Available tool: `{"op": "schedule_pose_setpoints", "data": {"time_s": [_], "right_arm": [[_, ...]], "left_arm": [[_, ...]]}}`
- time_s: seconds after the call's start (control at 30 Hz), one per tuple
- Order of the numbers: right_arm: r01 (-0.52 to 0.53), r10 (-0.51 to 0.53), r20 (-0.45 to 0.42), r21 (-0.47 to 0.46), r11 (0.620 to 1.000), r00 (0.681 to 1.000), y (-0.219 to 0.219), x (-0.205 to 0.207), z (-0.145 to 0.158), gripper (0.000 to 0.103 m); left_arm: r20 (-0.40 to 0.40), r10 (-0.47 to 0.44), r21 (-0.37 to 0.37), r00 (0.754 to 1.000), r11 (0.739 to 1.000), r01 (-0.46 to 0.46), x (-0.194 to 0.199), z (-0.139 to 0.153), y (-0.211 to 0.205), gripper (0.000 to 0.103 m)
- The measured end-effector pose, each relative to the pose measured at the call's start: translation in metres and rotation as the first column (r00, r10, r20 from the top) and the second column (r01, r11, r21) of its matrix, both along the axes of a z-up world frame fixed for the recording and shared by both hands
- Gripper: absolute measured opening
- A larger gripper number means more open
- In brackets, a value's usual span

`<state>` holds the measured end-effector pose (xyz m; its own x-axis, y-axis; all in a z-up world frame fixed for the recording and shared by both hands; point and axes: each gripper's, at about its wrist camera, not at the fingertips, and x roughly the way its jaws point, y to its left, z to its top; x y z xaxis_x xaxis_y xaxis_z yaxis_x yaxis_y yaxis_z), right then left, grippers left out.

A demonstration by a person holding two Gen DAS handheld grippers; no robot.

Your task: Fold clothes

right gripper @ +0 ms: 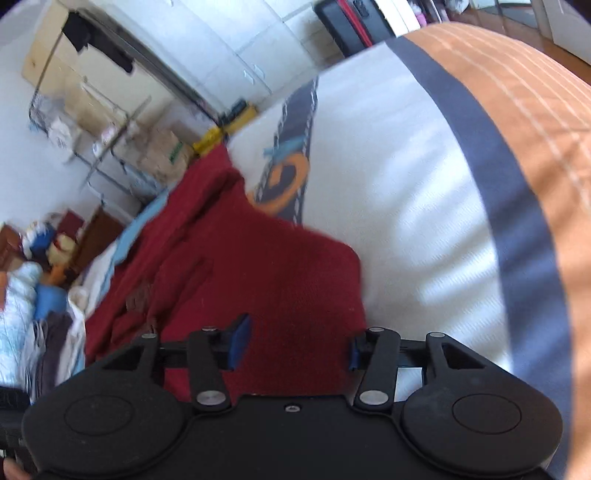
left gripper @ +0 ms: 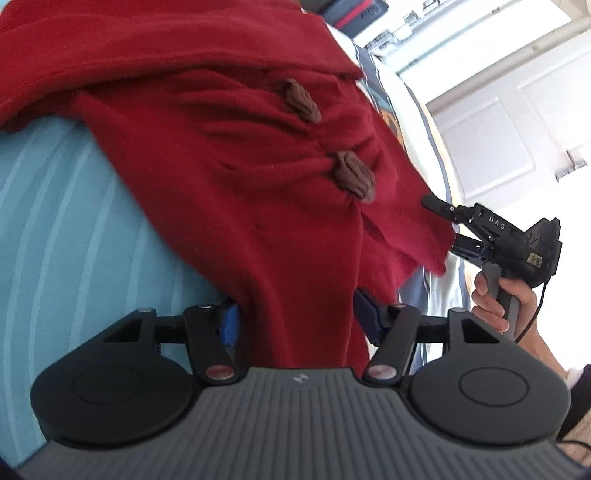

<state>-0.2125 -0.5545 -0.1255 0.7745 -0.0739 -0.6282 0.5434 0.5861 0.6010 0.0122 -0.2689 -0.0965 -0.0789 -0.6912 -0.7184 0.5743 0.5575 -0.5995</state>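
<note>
Left claw point(left gripper: 295, 319) jaws apart, red cardigan point(left gripper: 229, 177) fabric running between them, pads not clearly pressing. Right claw point(right gripper: 293, 343) open over cardigan's edge. Cardigan lies spread on the bed point(right gripper: 399, 206), brown buttons point(left gripper: 352, 175) up.

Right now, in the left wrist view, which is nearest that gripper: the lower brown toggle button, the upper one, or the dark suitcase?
1. Lower brown toggle button, middle of the red coat.
2. Upper brown toggle button, higher on the coat.
3. Dark suitcase, top edge, beyond the bed.
</note>
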Motion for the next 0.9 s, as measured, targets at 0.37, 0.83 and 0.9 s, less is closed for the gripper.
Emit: {"op": "schedule_pose_setpoints", "data": {"time_s": [0.37,0.83,0.9], "right_arm": [[-0.086,0.103,0.088,-0.185,0.979,0.991,0.043,0.033,0.03,0.007],[-0.074,0.011,-0.237,-0.258,0.963,0.971,0.014,0.221,0.153,0.007],[-0.166,0.069,-0.288,-0.326,0.931,0.955,0.022,0.27,0.156,0.007]], "left_arm": [[-0.006,0.113,-0.051,0.994,0.992,-0.113,0.003,0.006,0.012,0.009],[0.207,0.195,-0.05,0.959,0.981,-0.189,0.136,0.07,0.013,0.009],[0.153,0.28,-0.073,0.948,0.96,-0.272,0.167,0.064,0.018,0.009]]}}
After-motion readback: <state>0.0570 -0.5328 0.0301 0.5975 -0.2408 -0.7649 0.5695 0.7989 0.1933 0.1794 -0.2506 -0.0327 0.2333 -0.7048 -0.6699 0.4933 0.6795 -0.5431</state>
